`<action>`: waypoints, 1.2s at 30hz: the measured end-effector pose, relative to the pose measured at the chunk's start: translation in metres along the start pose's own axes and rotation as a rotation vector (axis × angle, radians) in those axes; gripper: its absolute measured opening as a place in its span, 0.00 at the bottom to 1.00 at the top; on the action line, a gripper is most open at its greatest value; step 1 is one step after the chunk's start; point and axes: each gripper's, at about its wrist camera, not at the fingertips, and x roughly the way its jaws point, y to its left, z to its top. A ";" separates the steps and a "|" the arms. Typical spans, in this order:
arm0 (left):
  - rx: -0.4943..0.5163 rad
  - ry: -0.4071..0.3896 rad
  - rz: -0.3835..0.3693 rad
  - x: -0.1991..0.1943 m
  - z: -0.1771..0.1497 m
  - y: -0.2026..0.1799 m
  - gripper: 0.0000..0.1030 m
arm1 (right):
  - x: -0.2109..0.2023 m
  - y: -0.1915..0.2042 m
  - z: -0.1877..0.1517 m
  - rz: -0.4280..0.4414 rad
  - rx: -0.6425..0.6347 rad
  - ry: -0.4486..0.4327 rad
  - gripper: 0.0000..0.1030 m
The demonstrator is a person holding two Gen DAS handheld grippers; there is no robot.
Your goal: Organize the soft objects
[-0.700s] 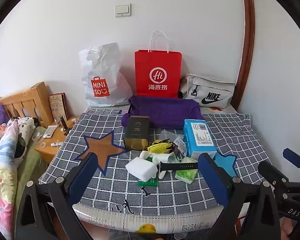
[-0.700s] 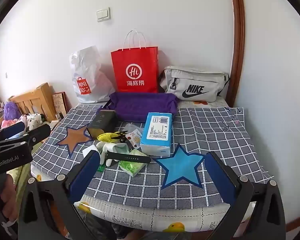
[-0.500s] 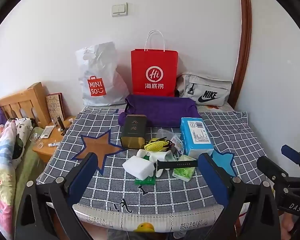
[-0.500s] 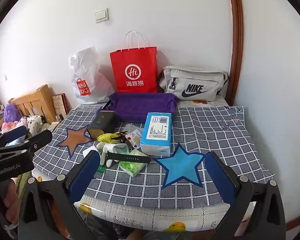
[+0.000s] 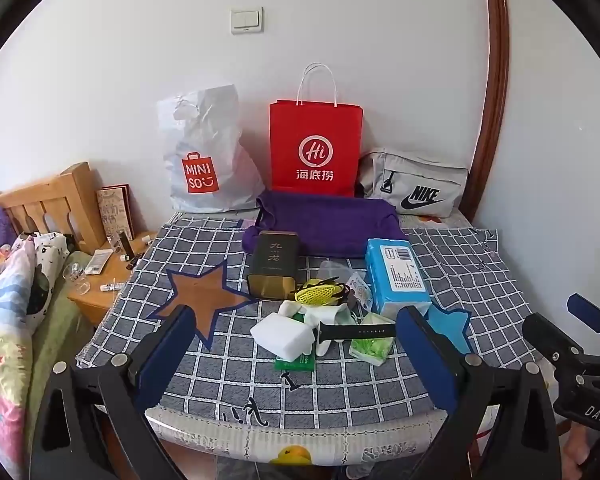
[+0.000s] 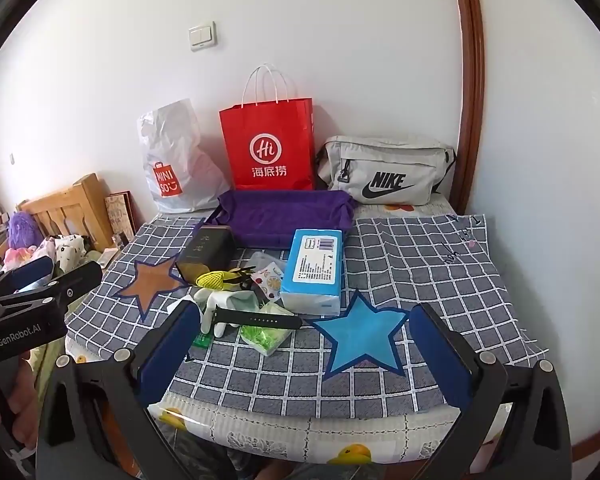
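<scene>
A pile of small things lies on the checked cloth (image 5: 460,280): a white sponge (image 5: 283,334), a white glove (image 5: 324,314), a green tissue pack (image 5: 370,348), a blue tissue pack (image 5: 398,276), a yellow mesh piece (image 5: 316,292), a black watch band (image 5: 356,332) and a dark tin (image 5: 274,266). A purple fabric tray (image 6: 284,216) sits behind them. My left gripper (image 5: 296,312) hovers open in front of the pile, touching nothing. My right gripper (image 6: 306,309) is open too, near the blue star (image 6: 360,336), with nothing between its fingers.
Against the wall stand a white plastic bag (image 5: 204,160), a red paper bag (image 5: 316,148) and a grey waist bag (image 5: 416,188). A wooden bedside table (image 5: 100,276) with small bottles and a bed with bedding (image 5: 8,300) lie to the left.
Both views have drifted only slightly. Nothing in the pile has moved, and both grippers have stayed open.
</scene>
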 end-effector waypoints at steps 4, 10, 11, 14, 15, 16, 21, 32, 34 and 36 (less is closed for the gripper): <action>0.001 -0.004 0.002 -0.001 -0.003 0.000 0.98 | 0.000 0.000 0.001 0.001 0.002 -0.003 1.00; 0.001 -0.006 0.001 -0.002 -0.005 0.001 0.98 | 0.001 0.001 0.001 0.003 0.002 -0.004 1.00; 0.002 -0.005 0.002 -0.002 -0.006 0.002 0.98 | 0.000 0.001 0.001 0.003 0.001 -0.004 1.00; 0.003 -0.003 0.006 -0.002 -0.006 0.002 0.98 | 0.000 0.000 0.002 0.004 0.002 -0.006 1.00; 0.004 -0.002 0.006 -0.002 -0.006 0.002 0.98 | 0.000 0.001 0.002 0.005 0.001 -0.007 1.00; 0.004 -0.001 0.006 -0.003 -0.007 0.003 0.98 | 0.000 0.002 0.001 0.004 0.000 -0.008 1.00; 0.003 -0.001 0.008 -0.002 -0.006 0.000 0.98 | -0.001 0.002 0.002 0.003 0.001 -0.008 1.00; 0.005 -0.001 0.008 -0.002 -0.007 0.000 0.98 | -0.002 0.003 0.002 0.007 0.000 -0.013 1.00; 0.005 -0.001 0.008 -0.002 -0.008 0.000 0.98 | -0.002 0.004 0.002 0.007 0.000 -0.013 1.00; 0.005 -0.001 0.008 -0.002 -0.008 0.000 0.98 | -0.002 0.003 0.002 0.007 0.000 -0.014 1.00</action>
